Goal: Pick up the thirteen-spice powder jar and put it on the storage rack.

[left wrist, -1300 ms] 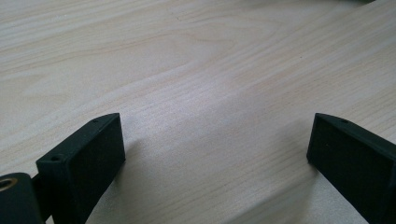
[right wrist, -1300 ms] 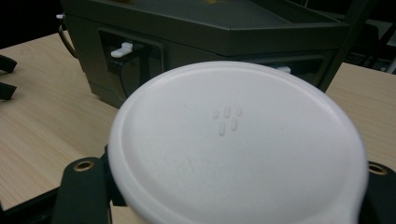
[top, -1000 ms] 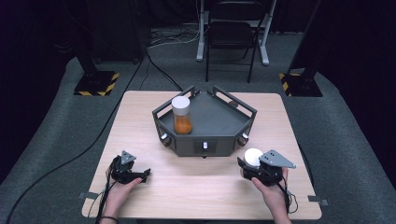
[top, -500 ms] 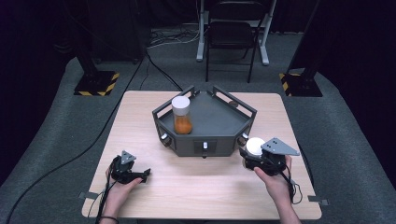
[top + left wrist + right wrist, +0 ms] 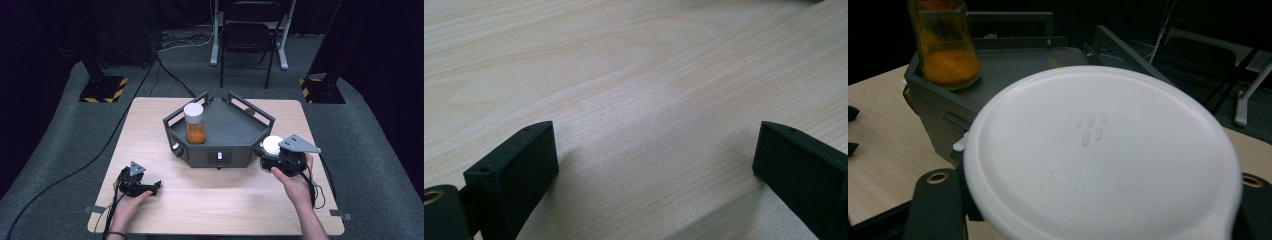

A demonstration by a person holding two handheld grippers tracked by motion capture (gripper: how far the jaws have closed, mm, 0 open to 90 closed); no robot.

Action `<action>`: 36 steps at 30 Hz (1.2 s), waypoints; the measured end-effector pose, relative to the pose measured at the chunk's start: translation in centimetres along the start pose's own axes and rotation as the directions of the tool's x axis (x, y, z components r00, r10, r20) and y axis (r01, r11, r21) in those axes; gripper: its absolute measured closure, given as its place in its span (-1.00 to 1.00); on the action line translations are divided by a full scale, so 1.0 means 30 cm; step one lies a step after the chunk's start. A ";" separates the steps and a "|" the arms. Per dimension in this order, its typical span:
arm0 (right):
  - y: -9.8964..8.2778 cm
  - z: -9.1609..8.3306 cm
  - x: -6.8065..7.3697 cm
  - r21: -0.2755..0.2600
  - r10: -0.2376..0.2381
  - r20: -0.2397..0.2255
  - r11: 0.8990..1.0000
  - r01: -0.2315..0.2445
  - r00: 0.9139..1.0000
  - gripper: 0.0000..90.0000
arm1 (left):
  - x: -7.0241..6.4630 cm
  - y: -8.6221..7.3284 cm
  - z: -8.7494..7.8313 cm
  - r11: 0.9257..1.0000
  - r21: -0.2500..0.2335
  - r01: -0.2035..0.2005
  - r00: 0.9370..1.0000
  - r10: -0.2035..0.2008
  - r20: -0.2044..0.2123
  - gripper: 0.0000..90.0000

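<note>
Right gripper (image 5: 270,154): jaws clamped on a white-lidded container (image 5: 273,145), held off the worktop (image 5: 215,200), just beside the tray's right front corner.
Left gripper (image 5: 150,187): jaws apart, nothing between them, low over the worktop, well in front-left of the tray.
Tray (image 5: 235,135): grey, mid-worktop.
Jar (image 5: 194,123): upright in the tray's left part, orange powder inside, white lid.

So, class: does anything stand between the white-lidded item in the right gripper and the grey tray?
The tray's near wall faces the white lid held by the right gripper. Nothing else visibly intervenes.
</note>
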State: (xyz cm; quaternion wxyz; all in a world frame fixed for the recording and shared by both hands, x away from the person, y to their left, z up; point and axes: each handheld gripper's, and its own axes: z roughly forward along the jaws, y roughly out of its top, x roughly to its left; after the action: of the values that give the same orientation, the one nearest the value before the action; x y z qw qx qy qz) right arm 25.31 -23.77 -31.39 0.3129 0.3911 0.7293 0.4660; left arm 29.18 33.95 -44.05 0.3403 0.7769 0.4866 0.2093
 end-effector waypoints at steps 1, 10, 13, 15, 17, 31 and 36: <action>0.009 0.002 -0.001 0.000 0.000 0.000 1.000 0.000 1.000 -0.34 | 0.000 0.000 0.000 1.000 0.000 0.000 1.000 0.000 0.000 -0.91; 0.073 0.025 -0.005 -0.010 -0.007 0.002 1.000 0.007 1.000 -0.34 | 0.000 0.000 0.000 1.000 0.000 -0.001 1.000 0.001 0.001 -0.91; 0.088 0.037 -0.007 -0.012 -0.008 0.001 1.000 0.008 1.000 -0.34 | 0.000 0.001 -0.001 1.000 0.001 -0.004 1.000 0.004 0.001 -0.91; 0.100 0.048 -0.007 -0.011 -0.009 0.000 1.000 0.009 1.000 -0.34 | 0.001 0.001 0.000 1.000 0.002 -0.004 1.000 0.004 0.002 -0.91; 0.111 0.058 -0.008 -0.010 -0.009 -0.002 1.000 0.009 1.000 -0.34 | 0.001 0.001 0.000 1.000 0.002 -0.004 1.000 0.004 0.002 -0.91; 0.188 0.164 0.003 -0.010 -0.009 -0.001 1.000 0.009 1.000 -0.34 | 0.003 0.001 0.000 1.000 0.002 -0.005 1.000 0.005 0.005 -0.91; 0.218 0.210 0.015 -0.006 -0.024 0.002 1.000 0.024 1.000 -0.34 | 0.003 0.001 0.000 1.000 0.002 -0.005 1.000 0.005 0.006 -0.91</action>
State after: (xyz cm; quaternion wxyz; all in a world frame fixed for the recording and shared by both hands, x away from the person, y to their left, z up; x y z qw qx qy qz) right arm 32.08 -18.94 -27.72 0.3203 0.3819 0.7321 0.4643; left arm 29.23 34.01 -44.02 0.3405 0.7790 0.4840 0.2076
